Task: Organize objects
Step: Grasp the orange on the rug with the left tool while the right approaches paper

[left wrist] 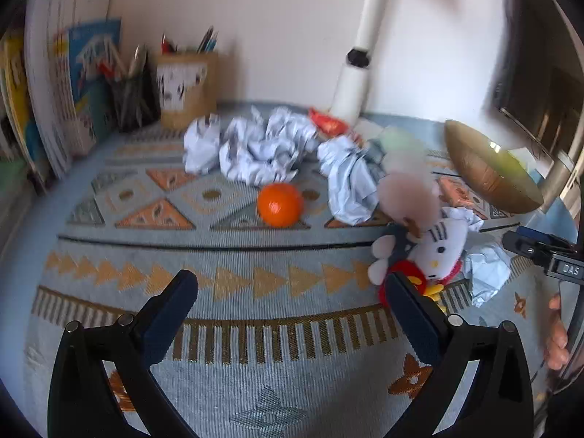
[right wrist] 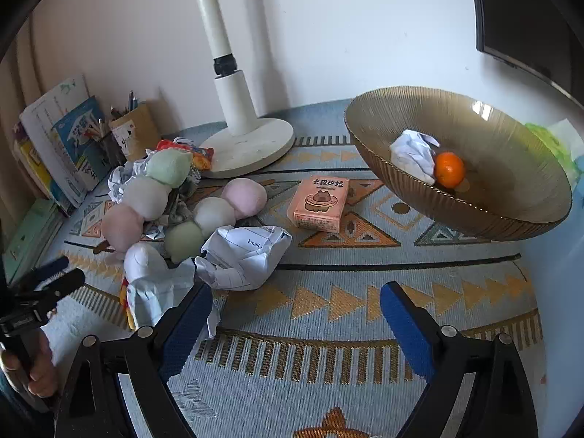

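An orange point(left wrist: 280, 204) lies loose on the patterned cloth, ahead of my left gripper point(left wrist: 292, 286), which is open with nothing between its fingers. Crumpled paper balls point(left wrist: 255, 149) pile behind the orange. A white cat plush point(left wrist: 436, 246) lies by the right finger. My right gripper point(right wrist: 296, 301) is open and empty over the cloth; a crumpled paper ball point(right wrist: 242, 257) sits just beyond its left finger. The brown glass bowl point(right wrist: 511, 197) at the right holds another orange point(right wrist: 449, 169) and a paper ball point(right wrist: 414, 155). A pink card box point(right wrist: 321, 202) lies ahead.
Pastel dumpling plush toys point(right wrist: 171, 200) are heaped at the left. A white lamp base point(right wrist: 248, 146) stands at the back. Books point(left wrist: 54, 84) and pencil holders point(left wrist: 182, 87) line the far left. A hand point(right wrist: 40, 365) holds the other gripper at the lower left.
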The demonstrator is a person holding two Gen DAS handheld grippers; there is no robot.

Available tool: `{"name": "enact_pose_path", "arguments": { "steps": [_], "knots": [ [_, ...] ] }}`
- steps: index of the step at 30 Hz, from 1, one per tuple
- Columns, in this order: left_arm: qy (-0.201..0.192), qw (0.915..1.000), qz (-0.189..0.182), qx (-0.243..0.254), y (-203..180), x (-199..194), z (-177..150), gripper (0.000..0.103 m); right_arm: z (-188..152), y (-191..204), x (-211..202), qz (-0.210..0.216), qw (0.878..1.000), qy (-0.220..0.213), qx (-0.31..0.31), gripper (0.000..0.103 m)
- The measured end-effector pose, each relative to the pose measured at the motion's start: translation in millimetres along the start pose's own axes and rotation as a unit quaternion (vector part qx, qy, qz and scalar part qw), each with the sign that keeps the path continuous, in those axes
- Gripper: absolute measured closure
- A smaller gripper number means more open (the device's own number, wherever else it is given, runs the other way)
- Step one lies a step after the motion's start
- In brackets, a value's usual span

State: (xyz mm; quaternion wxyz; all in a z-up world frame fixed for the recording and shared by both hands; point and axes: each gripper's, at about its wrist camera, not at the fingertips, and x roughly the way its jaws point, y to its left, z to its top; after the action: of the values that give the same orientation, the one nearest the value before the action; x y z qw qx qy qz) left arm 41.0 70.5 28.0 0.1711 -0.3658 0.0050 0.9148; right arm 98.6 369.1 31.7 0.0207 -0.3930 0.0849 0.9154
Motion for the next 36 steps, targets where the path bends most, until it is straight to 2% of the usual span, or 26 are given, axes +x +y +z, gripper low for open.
{"name": "enact_pose_path", "arguments": {
  "steps": [1, 3, 6, 9, 13, 14, 15, 18, 20, 21, 22, 23, 24, 26, 27, 28, 29, 30, 32, 34, 36],
  "knots": [
    [-0.002, 1.0000, 0.001, 0.000, 0, -1, -1, 0.001, -5, -3, 2, 0.012, 1.000, -0.006, 0.011, 0.011],
    [0.006, 1.0000, 0.002, -0.006, 2, 1, -1, 0.001, -5, -5, 7, 0.009, 1.000, 0.006, 0.020, 0.011],
    [0.018, 0.9994, 0.001, -0.028, 11, 6, 1, 0.001, -6, -8, -1, 0.012, 0.999, -0.019, 0.027, 0.010],
    [0.029, 0.9978, -0.023, -0.056, 22, 8, 2, 0.001, -7, -11, -6, 0.015, 0.999, -0.030, 0.032, 0.010],
    [0.089, 0.9892, -0.068, -0.095, 36, 25, 29, 0.001, -5, -13, -8, 0.034, 0.998, -0.038, 0.021, 0.010],
    [0.115, 0.9848, -0.090, -0.094, 37, 35, 41, 0.001, -5, -12, -9, 0.040, 0.998, -0.039, 0.019, 0.010],
    [0.119, 0.9840, -0.094, -0.094, 37, 41, 49, 0.004, -6, -9, -11, 0.051, 0.998, -0.041, 0.013, 0.010],
    [0.091, 0.9935, -0.056, -0.039, 23, 59, 65, 0.005, -7, 0, -13, 0.097, 0.995, -0.027, 0.000, 0.011],
    [0.112, 0.9919, -0.055, -0.022, 13, 81, 66, 0.028, -11, 6, -11, 0.158, 0.987, -0.004, 0.020, 0.010],
    [0.121, 0.9908, -0.058, -0.019, 10, 88, 65, 0.048, -12, 12, -11, 0.171, 0.985, 0.001, 0.024, 0.010],
    [0.124, 0.9912, -0.043, -0.015, 7, 94, 64, 0.067, -12, 20, -12, 0.165, 0.986, 0.003, 0.016, 0.010],
    [0.128, 0.9910, -0.038, -0.014, 5, 98, 62, 0.069, -9, 28, -12, 0.147, 0.989, 0.005, 0.000, 0.010],
    [0.114, 0.9925, -0.041, -0.016, 5, 94, 61, 0.069, -8, 36, -12, 0.134, 0.991, 0.007, -0.018, 0.010],
    [0.105, 0.9931, -0.045, -0.027, 10, 87, 58, 0.069, -7, 45, -9, 0.124, 0.991, 0.012, -0.041, 0.010],
    [0.099, 0.9938, -0.038, -0.033, 12, 83, 55, 0.069, -7, 52, -3, 0.112, 0.992, 0.021, -0.048, 0.013],
    [0.095, 0.9942, -0.035, -0.037, 14, 78, 53, 0.069, -7, 56, 3, 0.105, 0.993, 0.027, -0.049, 0.023],
    [0.089, 0.9944, -0.036, -0.045, 18, 72, 49, 0.069, -7, 57, 10, 0.103, 0.993, 0.033, -0.048, 0.034],
    [0.084, 0.9943, -0.040, -0.053, 20, 66, 46, 0.069, -8, 61, 18, 0.115, 0.991, 0.046, -0.047, 0.054],
    [0.071, 0.9938, -0.053, -0.067, 24, 52, 39, 0.069, -10, 64, 14, 0.117, 0.991, 0.035, -0.046, 0.055],
    [0.066, 0.9940, -0.050, -0.071, 24, 42, 32, 0.069, -15, 58, -8, 0.130, 0.990, 0.013, -0.047, 0.055],
    [0.055, 0.9947, -0.044, -0.075, 23, 33, 23, 0.069, -20, 43, -29, 0.120, 0.992, -0.005, -0.036, 0.054]
  ]
}}
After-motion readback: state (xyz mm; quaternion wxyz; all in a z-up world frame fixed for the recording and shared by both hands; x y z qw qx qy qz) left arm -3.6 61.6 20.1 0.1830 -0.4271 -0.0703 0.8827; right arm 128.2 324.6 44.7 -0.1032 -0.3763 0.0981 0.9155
